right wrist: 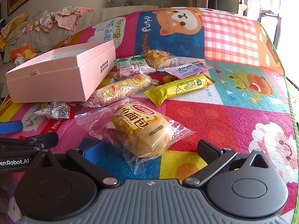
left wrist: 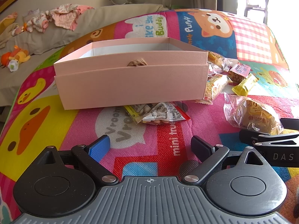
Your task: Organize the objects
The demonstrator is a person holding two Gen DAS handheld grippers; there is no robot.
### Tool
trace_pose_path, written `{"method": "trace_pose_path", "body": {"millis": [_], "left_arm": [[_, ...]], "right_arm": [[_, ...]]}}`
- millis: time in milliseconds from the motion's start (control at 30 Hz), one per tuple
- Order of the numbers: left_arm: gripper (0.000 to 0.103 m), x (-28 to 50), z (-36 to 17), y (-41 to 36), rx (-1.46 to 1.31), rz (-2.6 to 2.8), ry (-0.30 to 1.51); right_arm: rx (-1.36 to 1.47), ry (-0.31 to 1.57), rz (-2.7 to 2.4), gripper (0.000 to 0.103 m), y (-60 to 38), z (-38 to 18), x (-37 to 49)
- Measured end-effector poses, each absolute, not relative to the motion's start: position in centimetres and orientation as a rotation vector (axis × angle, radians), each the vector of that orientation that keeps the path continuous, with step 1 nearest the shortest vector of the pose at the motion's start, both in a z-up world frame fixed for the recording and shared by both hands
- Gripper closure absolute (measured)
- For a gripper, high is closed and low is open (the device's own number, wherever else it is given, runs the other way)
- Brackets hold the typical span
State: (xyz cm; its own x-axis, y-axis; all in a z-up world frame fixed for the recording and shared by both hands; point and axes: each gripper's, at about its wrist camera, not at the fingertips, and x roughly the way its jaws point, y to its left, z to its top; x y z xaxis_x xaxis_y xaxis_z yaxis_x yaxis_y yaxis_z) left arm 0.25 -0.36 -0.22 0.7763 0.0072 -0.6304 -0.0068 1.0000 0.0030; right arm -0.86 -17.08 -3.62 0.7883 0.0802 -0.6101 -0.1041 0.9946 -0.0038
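Surface: a bright cartoon play mat (right wrist: pixel 224 112) with puppy, duck and frog panels.
Far left: an open pink box (right wrist: pixel 61 74), one corner propped on snack packets.
Near centre: a wrapped bread bun (right wrist: pixel 142 130).
By the box's near edge: a white printed packet (right wrist: pixel 54 111).
Middle: a grain-bar pack (right wrist: pixel 121 89), a yellow bar wrapper (right wrist: pixel 179 88).
Far: a second bun (right wrist: pixel 158 57), a green-edged packet (right wrist: pixel 134 65), a "Volcano" pack (right wrist: pixel 186 69).
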Motion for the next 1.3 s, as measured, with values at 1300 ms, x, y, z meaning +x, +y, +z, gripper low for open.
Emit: {"method": "trace_pose_path", "body": {"millis": [1300], "left_arm": [[0.007, 0.1, -0.1, 0.0, 0.010, -0.012, 0.689]], "right_arm": [[-0.077, 0.795, 0.167, 0.000, -17.4, -2.8, -1.2]]}}
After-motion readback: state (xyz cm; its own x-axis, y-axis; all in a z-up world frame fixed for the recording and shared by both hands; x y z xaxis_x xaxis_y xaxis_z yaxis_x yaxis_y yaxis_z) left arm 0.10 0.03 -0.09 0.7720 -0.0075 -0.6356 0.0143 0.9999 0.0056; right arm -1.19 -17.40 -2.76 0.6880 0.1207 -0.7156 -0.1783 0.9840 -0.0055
